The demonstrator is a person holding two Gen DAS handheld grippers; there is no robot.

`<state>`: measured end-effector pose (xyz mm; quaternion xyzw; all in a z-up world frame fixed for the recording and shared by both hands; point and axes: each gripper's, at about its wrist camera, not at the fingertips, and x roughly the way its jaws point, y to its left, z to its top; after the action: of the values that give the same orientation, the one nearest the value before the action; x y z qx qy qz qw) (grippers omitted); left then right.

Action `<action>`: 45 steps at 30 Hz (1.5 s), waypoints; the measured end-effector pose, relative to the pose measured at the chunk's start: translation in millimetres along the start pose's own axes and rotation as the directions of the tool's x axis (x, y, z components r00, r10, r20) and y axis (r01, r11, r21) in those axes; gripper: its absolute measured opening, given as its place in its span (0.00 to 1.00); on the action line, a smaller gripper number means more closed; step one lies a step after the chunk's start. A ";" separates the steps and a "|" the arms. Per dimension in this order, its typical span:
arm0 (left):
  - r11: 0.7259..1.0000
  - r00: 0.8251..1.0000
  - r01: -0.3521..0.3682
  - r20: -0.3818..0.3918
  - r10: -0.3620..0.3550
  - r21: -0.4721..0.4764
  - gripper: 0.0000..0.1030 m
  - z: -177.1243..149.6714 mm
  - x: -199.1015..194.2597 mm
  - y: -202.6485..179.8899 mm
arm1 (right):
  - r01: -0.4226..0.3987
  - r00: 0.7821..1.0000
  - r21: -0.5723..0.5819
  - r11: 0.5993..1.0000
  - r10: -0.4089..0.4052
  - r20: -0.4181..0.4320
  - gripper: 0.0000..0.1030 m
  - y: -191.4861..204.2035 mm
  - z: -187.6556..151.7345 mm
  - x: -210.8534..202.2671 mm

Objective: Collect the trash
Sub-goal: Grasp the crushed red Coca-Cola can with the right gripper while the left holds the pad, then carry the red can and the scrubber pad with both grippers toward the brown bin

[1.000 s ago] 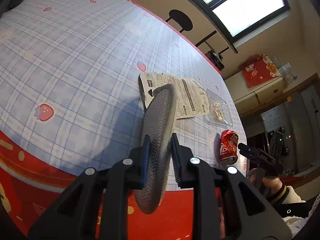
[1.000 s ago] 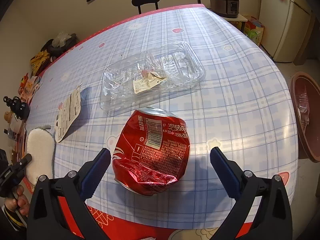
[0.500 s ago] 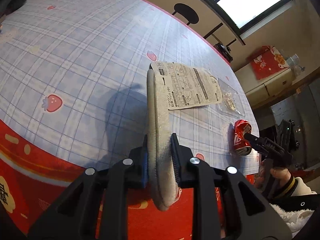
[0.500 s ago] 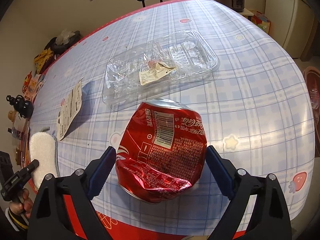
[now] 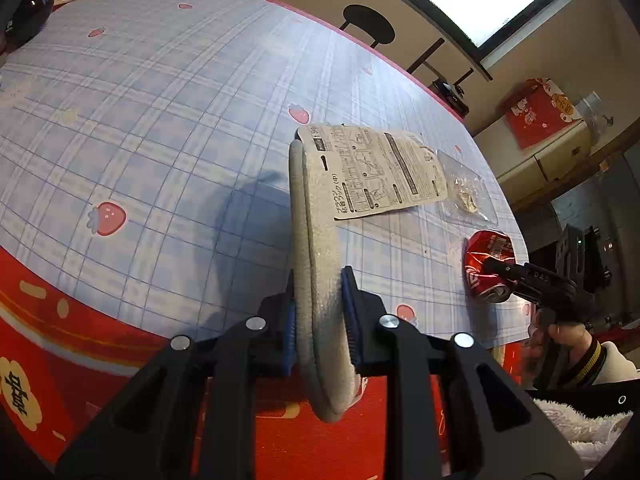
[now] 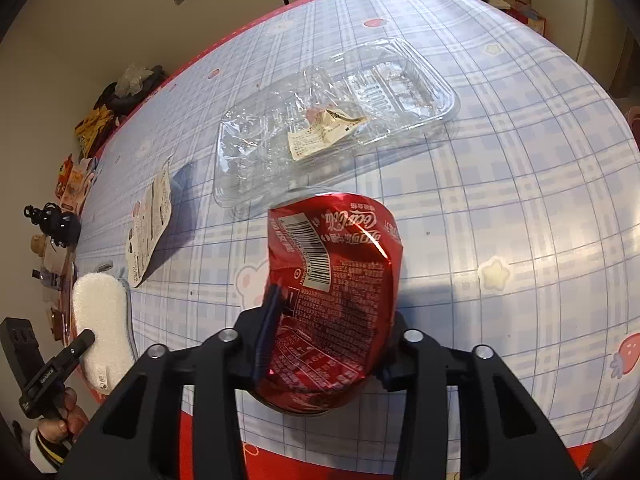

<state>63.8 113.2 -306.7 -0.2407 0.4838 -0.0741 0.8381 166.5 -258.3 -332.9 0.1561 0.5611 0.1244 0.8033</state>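
Clear tray (image 6: 400, 80) just behind can (image 6: 336, 280); paper card (image 6: 150, 224) leftward

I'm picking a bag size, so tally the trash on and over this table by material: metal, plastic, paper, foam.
Metal: 1, the crushed red can, in the right tool.
Plastic: 1, the clear tray.
Paper: 1, the printed card.
Foam: 1, the white pad, in the left tool.
Total: 4

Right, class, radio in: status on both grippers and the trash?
Left gripper clamped on sponge. Right gripper closing on can. Tray, leaflet remain; nothing blocking.
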 end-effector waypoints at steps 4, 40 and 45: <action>1.000 1.000 0.011 -0.004 -0.011 0.014 0.21 -1.0 -0.5 -8.3 | -0.026 0.999 -0.026 0.999 0.027 0.041 0.14 9.6 1.8 -14.8; 0.954 0.972 -0.037 0.233 -0.035 0.298 0.20 42.3 -71.9 -187.1 | -0.014 0.907 -0.182 0.983 0.089 0.412 0.10 -35.8 -5.2 -190.5; 0.942 0.967 -0.010 0.242 -0.076 0.336 0.20 44.6 -68.1 -226.6 | 0.050 0.886 -0.131 0.990 0.016 0.464 0.10 -85.8 1.7 -222.6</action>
<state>90.7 -45.6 -127.6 -0.1107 0.3498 -0.1381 0.9199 94.6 -420.9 -173.8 0.1198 0.3442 0.1153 0.9240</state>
